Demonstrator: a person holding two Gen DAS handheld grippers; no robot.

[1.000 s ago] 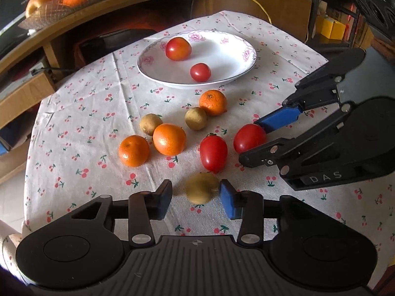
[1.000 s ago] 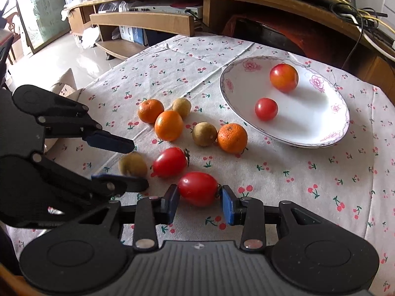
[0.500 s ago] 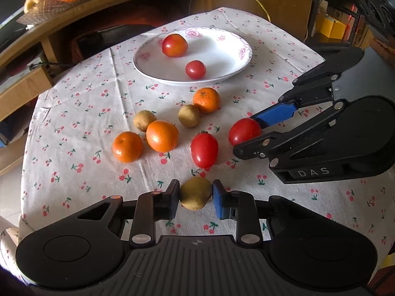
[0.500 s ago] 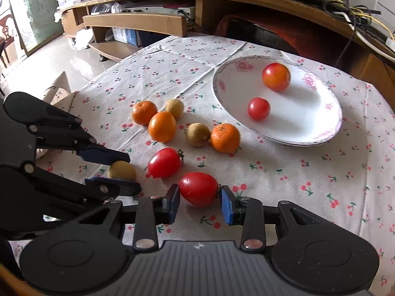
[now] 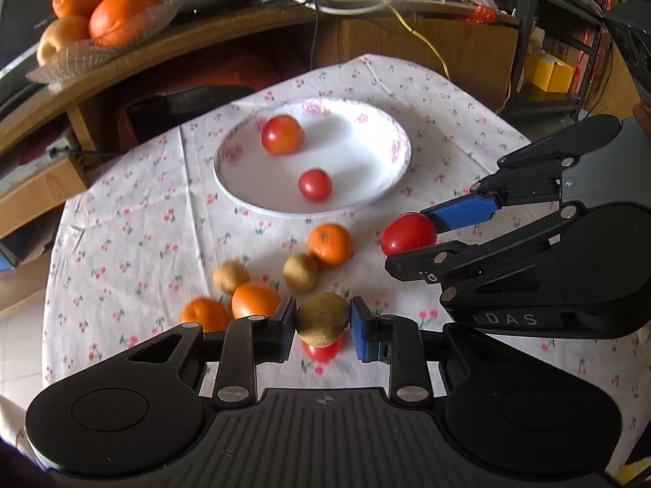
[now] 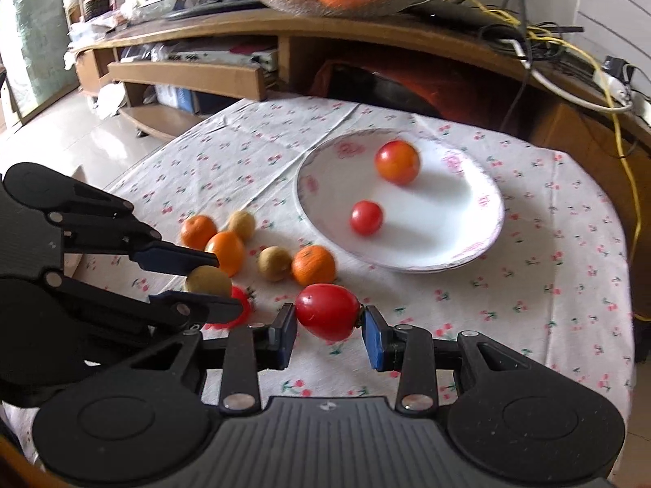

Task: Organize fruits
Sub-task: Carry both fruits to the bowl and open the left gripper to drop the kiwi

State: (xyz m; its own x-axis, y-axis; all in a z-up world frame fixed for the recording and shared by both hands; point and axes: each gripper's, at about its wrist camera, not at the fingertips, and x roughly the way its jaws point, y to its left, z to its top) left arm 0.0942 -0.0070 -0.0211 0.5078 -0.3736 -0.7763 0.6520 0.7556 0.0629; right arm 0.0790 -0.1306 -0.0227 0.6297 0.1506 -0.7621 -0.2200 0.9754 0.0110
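My left gripper [image 5: 323,322] is shut on a brown kiwi [image 5: 323,313], held a little above the cherry-print cloth. My right gripper [image 6: 328,327] is shut on a red tomato [image 6: 325,313], also off the cloth. Each wrist view shows the other tool: the right gripper [image 5: 417,240] with its tomato [image 5: 407,232], and the left gripper [image 6: 217,283] with its kiwi [image 6: 206,280]. Beyond both sits the white flowered plate [image 5: 392,179] [image 6: 407,266], holding a large tomato [image 5: 282,134] and a small tomato [image 5: 314,184].
Three oranges [image 5: 329,244], two kiwis [image 5: 300,271] and one red tomato [image 6: 241,305], partly hidden under the left gripper, lie loose on the cloth before the plate. A wooden shelf behind carries a glass fruit bowl [image 5: 81,53] and cables. The table edge curves close on the right.
The left gripper went from open around the kiwi to shut on it. Both grippers have since risen from the cloth with their fruit and tilted up toward the plate.
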